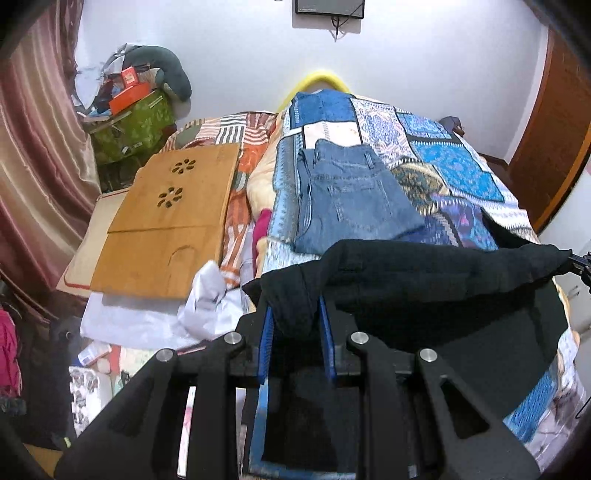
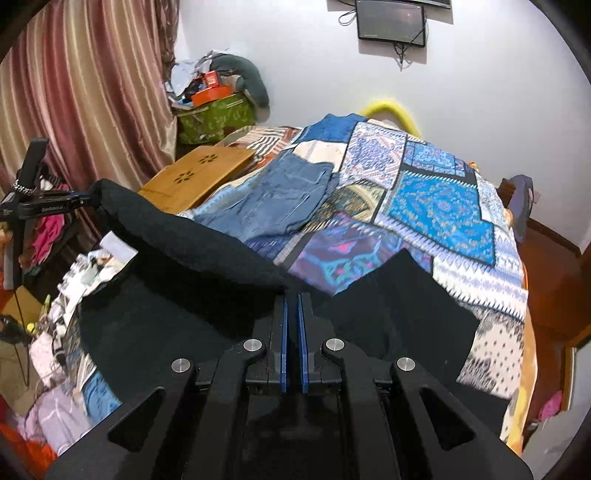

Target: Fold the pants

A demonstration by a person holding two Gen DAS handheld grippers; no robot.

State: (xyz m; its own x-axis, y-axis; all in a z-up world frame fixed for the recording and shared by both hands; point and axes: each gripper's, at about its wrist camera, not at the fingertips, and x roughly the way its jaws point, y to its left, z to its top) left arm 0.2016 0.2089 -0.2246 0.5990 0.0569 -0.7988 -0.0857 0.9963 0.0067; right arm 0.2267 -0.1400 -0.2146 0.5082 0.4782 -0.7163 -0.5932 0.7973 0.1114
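Pants (image 1: 424,273) hiding right fingers' (image 2: 282,332) tips

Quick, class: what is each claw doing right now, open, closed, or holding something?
Left claw: closed on the black pants.
Right claw: closed on the same black pants.

Both cameras sit just behind their own fingers and look forward along them, across the bed toward the white wall. The left wrist view looks over the left gripper (image 1: 295,314) from the near edge of the bed, very close to the black pants (image 1: 424,273). The right wrist view looks over the right gripper (image 2: 294,306), equally close to the same cloth, and catches the left gripper at its left edge. Both views share the folded jeans (image 1: 351,192), patchwork quilt (image 1: 454,166), wooden board (image 1: 173,206) and wall screen (image 1: 330,7).
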